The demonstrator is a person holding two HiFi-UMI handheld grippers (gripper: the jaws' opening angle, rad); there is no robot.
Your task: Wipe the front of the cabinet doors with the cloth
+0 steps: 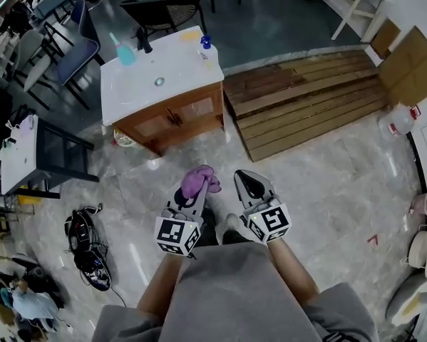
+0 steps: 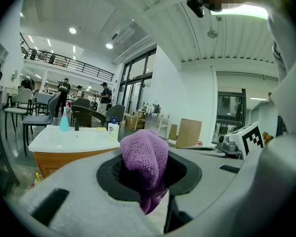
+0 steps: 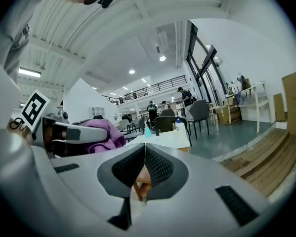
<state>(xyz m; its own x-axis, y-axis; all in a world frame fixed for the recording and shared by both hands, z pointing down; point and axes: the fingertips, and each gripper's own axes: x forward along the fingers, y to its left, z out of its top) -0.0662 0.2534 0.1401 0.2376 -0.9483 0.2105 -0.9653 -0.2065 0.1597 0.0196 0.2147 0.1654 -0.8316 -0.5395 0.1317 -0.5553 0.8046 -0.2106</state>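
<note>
A wooden cabinet [image 1: 172,120] with a white sink top stands ahead of me on the marble floor, its two doors facing me; it also shows in the left gripper view as the cabinet [image 2: 63,154]. My left gripper [image 1: 194,191] is shut on a purple cloth [image 1: 199,180], which bunches up between the jaws as the cloth [image 2: 145,159]. My right gripper [image 1: 250,184] is shut with nothing in it, beside the left one. In the right gripper view the gripper [image 3: 144,164] has its pads pressed together. Both grippers hang well short of the cabinet doors.
A soap bottle [image 1: 205,45], a teal bottle [image 1: 124,51] and a black tap [image 1: 142,43] stand on the sink top. A wooden ramp [image 1: 309,98] lies to the right. A black table [image 1: 45,155] and a tangle of cables [image 1: 85,244] sit at the left.
</note>
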